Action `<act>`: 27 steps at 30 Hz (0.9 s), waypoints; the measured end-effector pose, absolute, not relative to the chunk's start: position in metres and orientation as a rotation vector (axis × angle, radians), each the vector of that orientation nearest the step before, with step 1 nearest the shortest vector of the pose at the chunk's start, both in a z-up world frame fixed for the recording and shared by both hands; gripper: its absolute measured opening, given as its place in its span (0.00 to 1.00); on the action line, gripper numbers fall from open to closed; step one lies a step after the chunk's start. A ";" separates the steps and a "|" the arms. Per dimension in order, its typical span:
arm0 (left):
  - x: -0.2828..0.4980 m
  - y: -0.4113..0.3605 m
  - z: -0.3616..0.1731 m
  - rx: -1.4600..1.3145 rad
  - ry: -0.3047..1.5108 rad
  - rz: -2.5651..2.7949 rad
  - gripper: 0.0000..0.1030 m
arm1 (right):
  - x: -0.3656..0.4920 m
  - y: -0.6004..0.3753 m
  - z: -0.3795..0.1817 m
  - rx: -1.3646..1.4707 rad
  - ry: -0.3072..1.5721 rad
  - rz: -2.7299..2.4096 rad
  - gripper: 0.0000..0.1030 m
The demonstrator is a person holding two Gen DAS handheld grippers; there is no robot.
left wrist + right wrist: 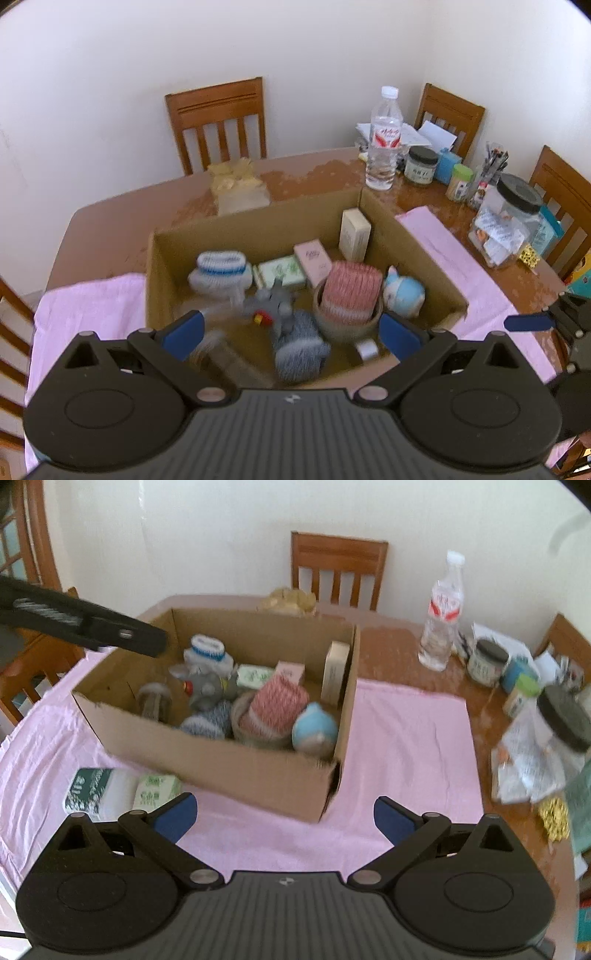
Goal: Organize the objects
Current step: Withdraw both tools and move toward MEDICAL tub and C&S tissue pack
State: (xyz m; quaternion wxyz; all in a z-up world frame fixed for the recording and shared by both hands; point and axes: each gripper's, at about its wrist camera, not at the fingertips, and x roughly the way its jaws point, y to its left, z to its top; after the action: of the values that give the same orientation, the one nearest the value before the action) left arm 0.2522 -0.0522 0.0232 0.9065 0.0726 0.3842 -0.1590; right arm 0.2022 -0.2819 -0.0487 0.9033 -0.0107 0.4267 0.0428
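Hovering wide apart, empty: left hand-held gripper over cardboard box. Reaching next with spread right hand-held gripper toward tissue packs, lower left on tabletop; approaching squarely.

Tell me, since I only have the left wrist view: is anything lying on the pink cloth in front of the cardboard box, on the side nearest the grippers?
Observer: Yes. A green-and-white tissue pack and a smaller pale green pack lie side by side on the pink cloth, just in front of the box.
Operator: I see only one blue finger of the right gripper. Is it holding anything?
Observer: No. The right gripper is open, with nothing between its fingers, above bare cloth in front of the box.
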 end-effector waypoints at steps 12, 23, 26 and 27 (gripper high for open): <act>0.219 -0.028 -0.035 0.143 0.870 -0.165 0.98 | 0.198 -0.280 -0.078 0.014 0.939 0.053 1.00; 0.212 -0.020 -0.086 0.070 0.948 -0.086 0.98 | 0.194 -0.280 -0.102 0.006 0.975 0.037 1.00; 0.211 -0.019 -0.093 0.059 0.965 -0.097 0.98 | 0.194 -0.275 -0.101 -0.011 0.973 0.049 1.00; 0.210 -0.019 -0.095 0.059 0.969 -0.102 0.98 | 0.194 -0.273 -0.101 -0.016 0.973 0.051 1.00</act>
State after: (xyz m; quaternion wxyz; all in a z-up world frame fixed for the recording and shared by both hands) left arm 0.2098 -0.0191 -0.0950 0.8834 0.0284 0.4653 -0.0488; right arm 0.1941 -0.2734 -0.1005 0.8836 -0.0074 0.4674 0.0247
